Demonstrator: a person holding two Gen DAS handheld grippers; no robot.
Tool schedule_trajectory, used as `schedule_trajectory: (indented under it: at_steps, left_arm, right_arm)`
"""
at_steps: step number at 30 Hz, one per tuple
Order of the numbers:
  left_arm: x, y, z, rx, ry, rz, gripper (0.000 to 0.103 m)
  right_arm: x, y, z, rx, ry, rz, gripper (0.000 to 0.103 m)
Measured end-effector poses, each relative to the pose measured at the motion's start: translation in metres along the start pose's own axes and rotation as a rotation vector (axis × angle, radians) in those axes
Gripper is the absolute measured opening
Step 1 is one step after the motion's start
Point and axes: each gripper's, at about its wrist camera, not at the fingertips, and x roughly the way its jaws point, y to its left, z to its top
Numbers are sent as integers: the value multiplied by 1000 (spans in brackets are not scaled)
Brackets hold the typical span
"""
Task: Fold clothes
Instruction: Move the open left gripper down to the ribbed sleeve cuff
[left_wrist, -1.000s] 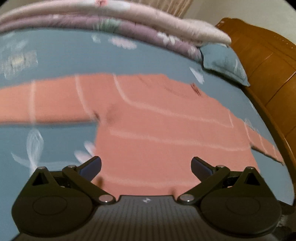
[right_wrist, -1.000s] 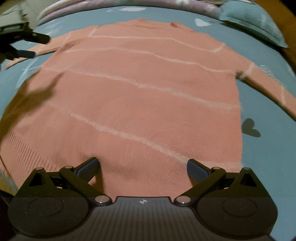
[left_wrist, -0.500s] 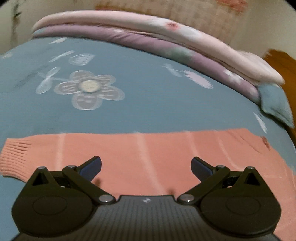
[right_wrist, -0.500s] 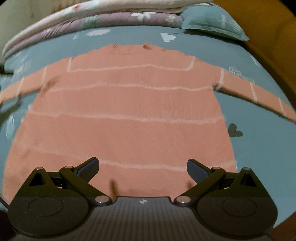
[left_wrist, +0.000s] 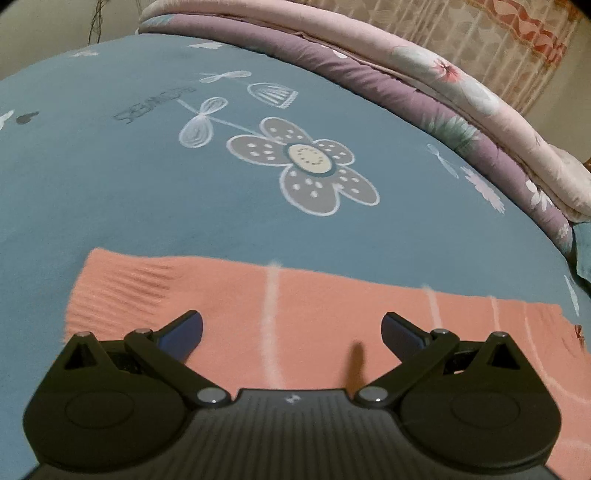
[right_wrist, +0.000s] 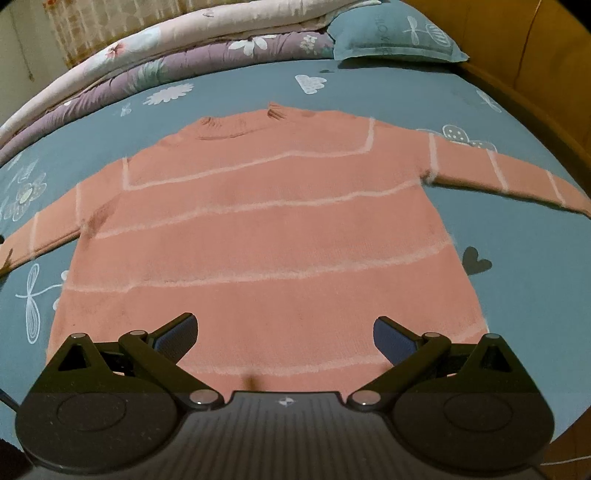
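Left gripper (left_wrist: 291, 328): jaws spread wide apart, holding nothing, poised over the left sleeve (left_wrist: 332, 317) of the sweater, near its ribbed cuff (left_wrist: 122, 291). The sleeve lies flat across the blue bed sheet (left_wrist: 110, 177), which carries a large printed flower (left_wrist: 306, 162).

Right gripper (right_wrist: 284, 332): jaws likewise wide apart and empty, positioned over the lower hem of the salmon-pink sweater (right_wrist: 266, 236). The sweater lies spread flat on the bed, neckline (right_wrist: 240, 125) pointing away from the camera, both sleeves extended sideways; thin pale stripes cross the body and sleeves. The right sleeve (right_wrist: 509, 173) reaches toward the wooden bed frame (right_wrist: 546, 96).

Beyond the sweater, folded quilts (right_wrist: 155, 62) in pink and purple lie along the far edge, with a blue pillow (right_wrist: 395, 37) beside them.
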Motion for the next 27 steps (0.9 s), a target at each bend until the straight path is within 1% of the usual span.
schedule_trajectory:
  at_steps: [3,5,6,9,13,15,16,17,18,20,22,24,25,27]
  left_arm:
    - [-8,7,0,-20,4,16,102]
    - [-11,7,4,-29,4,30,102]
    - [-13,6,6,-29,-2,26,102]
    - [-13,-3,10,-3,-13,-30,102]
    - [-5,-15,12,26,-3,-40,102]
    - [0,-15,11,25,12,-37,102]
    - [2,-13,10,25,14,-28,102]
    - [4,-9,9,22,13,-2,102]
    - [6,-4,8,11,11,36,102]
    - [2,7,6,-24,-5,68,102]
    - [-9,11,6,-67,-19,49,102]
    - [-19,9,5,-61,-37,50,102]
    - [-24,7,4,-54,-47,37,102]
    - [-35,2,-2,-54,-70,-17,102]
  right_arm:
    - [4,5,2,-13,22,1,103]
    - [5,7,5,-26,21,5,103]
    - [5,8,7,-34,19,8,103]
    - [5,12,11,-51,16,16,103]
    - [6,17,12,-75,22,19,103]
    - [7,19,11,-74,29,16,103]
    - [7,19,12,-74,31,16,103]
    - [8,20,12,-73,33,16,103]
    - [9,20,12,-73,35,17,103]
    - [12,20,14,-77,37,26,103]
    - [15,20,16,-82,39,40,103]
    - [20,21,18,-90,43,59,103]
    - [23,23,19,-101,47,74,103]
    - [30,28,22,-125,54,105,103]
